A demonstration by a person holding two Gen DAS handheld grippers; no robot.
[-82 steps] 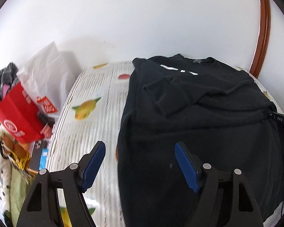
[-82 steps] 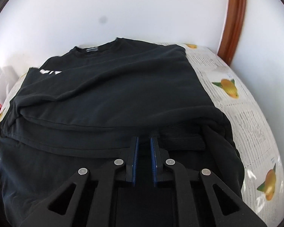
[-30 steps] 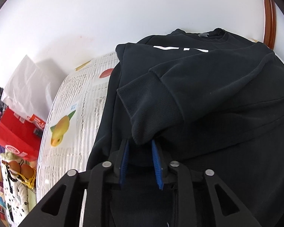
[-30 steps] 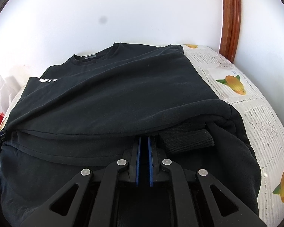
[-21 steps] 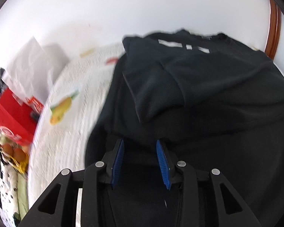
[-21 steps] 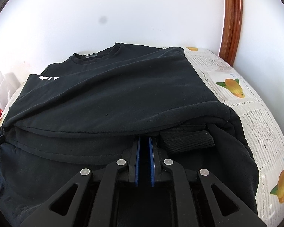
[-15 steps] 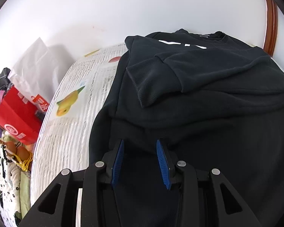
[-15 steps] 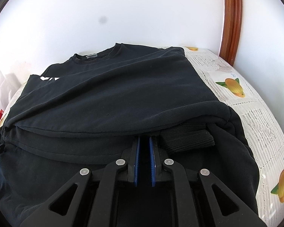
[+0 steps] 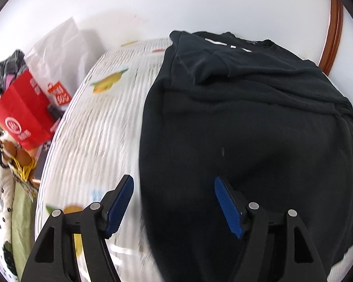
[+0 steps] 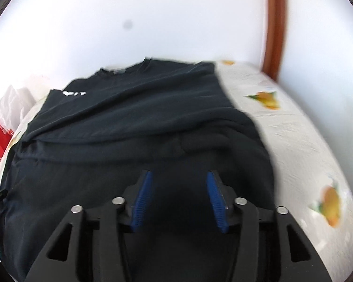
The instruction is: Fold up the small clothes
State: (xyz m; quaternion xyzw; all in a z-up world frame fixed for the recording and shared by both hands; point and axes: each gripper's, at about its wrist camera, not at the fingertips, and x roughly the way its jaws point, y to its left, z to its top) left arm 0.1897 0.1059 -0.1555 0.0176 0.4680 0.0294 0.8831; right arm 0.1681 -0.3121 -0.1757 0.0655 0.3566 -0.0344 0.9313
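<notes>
A black sweatshirt [image 9: 258,122] lies flat on the table, collar at the far end, with both sleeves folded in across its chest. It also shows in the right wrist view [image 10: 138,127]. My left gripper [image 9: 174,202] is open and empty, held above the sweatshirt's lower left edge. My right gripper [image 10: 178,202] is open and empty, over the sweatshirt's lower right part. The folded right sleeve cuff [image 10: 200,141] lies just beyond it. Both views are blurred by motion.
The table is covered by a white cloth [image 9: 94,136] with a fruit print, also seen in the right wrist view [image 10: 301,145]. A red paper bag [image 9: 21,115], a white plastic bag [image 9: 58,58] and other clothes sit left of the table. A white wall stands behind.
Both grippers have opened and let go of the sleeves, which now lie folded on the sweatshirt. Both have pulled back toward the near hem.
</notes>
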